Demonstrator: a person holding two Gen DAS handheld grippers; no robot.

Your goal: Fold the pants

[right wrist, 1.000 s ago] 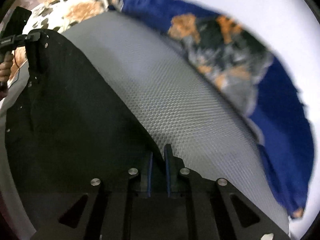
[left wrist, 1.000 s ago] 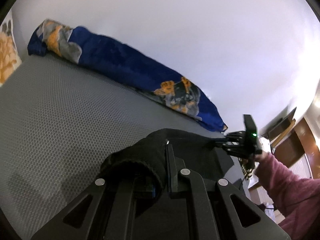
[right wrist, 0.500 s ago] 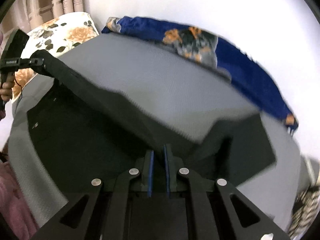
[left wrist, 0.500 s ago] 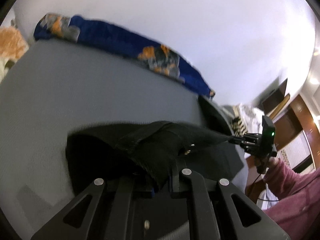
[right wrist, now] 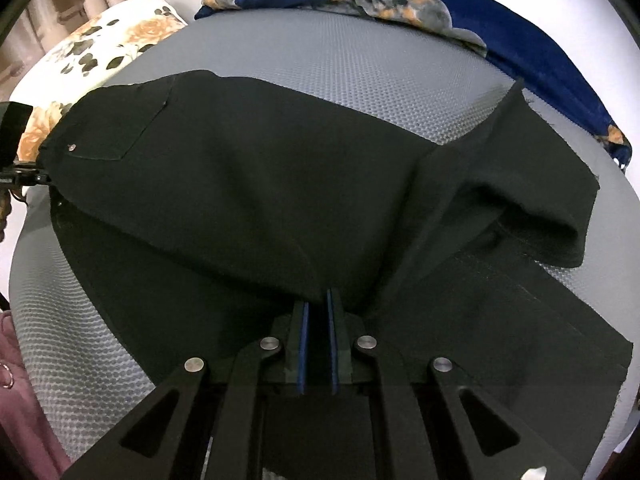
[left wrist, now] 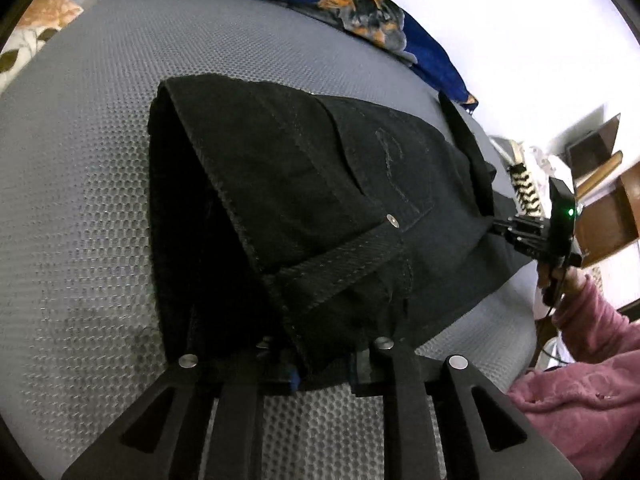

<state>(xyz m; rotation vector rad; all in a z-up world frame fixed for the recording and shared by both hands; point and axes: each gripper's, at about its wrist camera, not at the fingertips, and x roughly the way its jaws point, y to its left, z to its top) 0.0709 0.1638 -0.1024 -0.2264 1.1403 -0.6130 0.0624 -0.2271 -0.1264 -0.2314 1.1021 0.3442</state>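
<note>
The black pants [right wrist: 248, 184] lie across the grey bed [right wrist: 360, 64], folded lengthwise with one half draped over the other, and their long axis runs from about 9 o'clock to 3 o'clock in the right wrist view. The waistband end with the pocket and rivet sits at 9 o'clock, where the left tongs [right wrist: 38, 178] meet its corner; the leg ends trail off toward 3 and 4 o'clock. The right tongs [right wrist: 316, 320] stand at 6 o'clock of the cloth, pressed together on the folded edge about halfway along the length. In the left wrist view the left tongs [left wrist: 320, 364] are opening, the waistband fabric hanging between the fingers but no longer squeezed. The right tongs [left wrist: 504, 226] show there at 3 o'clock. Any coming fold turns on that long axis: the waist lies nearer the left hand, the legs nearer the right, so bringing one end over the other likely means travelling along it
</note>
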